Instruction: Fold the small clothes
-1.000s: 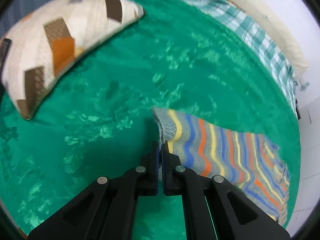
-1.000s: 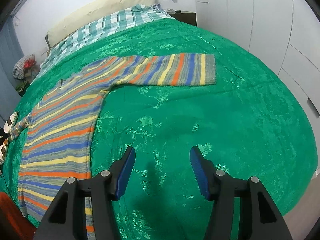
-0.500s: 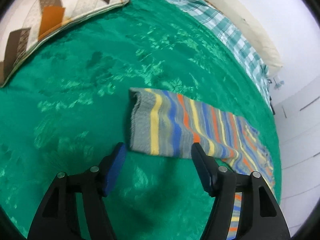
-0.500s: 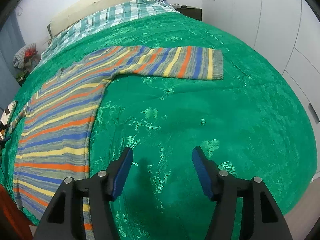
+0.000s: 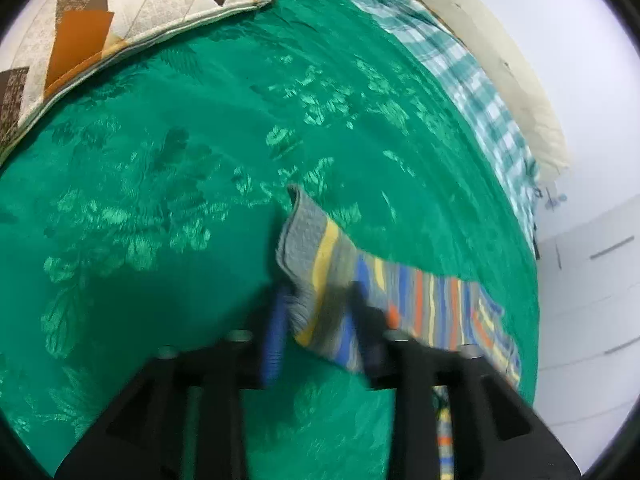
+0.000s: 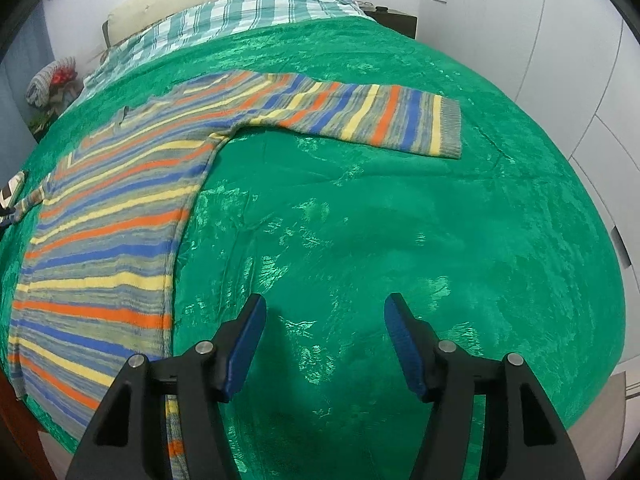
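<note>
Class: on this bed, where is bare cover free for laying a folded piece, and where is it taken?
Free: green cover between sweater body and right sleeve; also between pillow and left cuff. Taken: the sweater's side.

Left hand-held gripper (image 5: 320,332) closing around striped sleeve cuff (image 5: 308,248).

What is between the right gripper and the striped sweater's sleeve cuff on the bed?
Nothing visible. Only bare green bedspread lies between the open right gripper and the cuff of the striped sweater, which lies flat farther up the bed.
</note>
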{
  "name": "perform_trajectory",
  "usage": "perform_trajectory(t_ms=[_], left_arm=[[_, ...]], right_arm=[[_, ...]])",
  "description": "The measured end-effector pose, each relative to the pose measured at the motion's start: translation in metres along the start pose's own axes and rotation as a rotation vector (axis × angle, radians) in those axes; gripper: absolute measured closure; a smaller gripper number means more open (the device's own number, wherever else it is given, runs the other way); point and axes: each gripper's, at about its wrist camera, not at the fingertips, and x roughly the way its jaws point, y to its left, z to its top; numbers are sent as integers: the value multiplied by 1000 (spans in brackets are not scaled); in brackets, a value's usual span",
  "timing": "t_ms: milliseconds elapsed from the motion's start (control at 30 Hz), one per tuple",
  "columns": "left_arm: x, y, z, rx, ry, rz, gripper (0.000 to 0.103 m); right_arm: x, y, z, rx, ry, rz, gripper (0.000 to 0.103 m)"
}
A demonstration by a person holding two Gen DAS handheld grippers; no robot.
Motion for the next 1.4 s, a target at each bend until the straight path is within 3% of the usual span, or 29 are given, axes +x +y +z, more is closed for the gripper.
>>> perform_trajectory(t_ms=[233,367,500,533,567,600,700,833,900,1033,1100,1133,1200,1267,1333,1400], left_arm=[[-26,33,-36,-60,-5,-108,62],[-28,41,-49,-93,-18,-134,42],[-9,30,-47,-74,-38,-139,42],[-3,26,-45,-77,-58,-142,44],[3,23,-41,-86,-72,-139,61],[7,22,-38,-98,-68,-141,96],[9,16,-26,-157,-51,-156,97],[-25,8,-10,-198,-39,-186,97],[-37,4,-4,-194,0,-137,97],[-13,24,-3,-193,207,166,94],[-11,42,-3,-191,193,266,93],[-21,52,0,-188,138,320,93],[-41,59,4,-179,49,346,77],[-58,57,7,-151,-22,349,68],[-66,43,9,-81,-69,289,68],[-61,19,6,34,-52,202,65]], right_arm=[[1,2,1,-10,3,-2,41],[3,2,0,-17,16,-5,41],[5,7,0,-43,24,-13,41],[5,9,0,-52,26,-19,41],[6,11,0,-58,28,-23,41],[5,11,-1,-62,28,-25,41],[4,12,-2,-66,25,-26,41],[4,8,-1,-50,22,-22,41],[6,7,0,-44,26,-21,41],[9,8,1,-48,27,-20,41],[9,8,1,-46,23,-17,41],[8,7,1,-44,21,-16,41],[5,6,0,-39,11,-14,41],[3,6,0,-34,5,-13,41],[7,6,1,-32,17,-12,41],[10,9,1,-37,29,-16,41]])
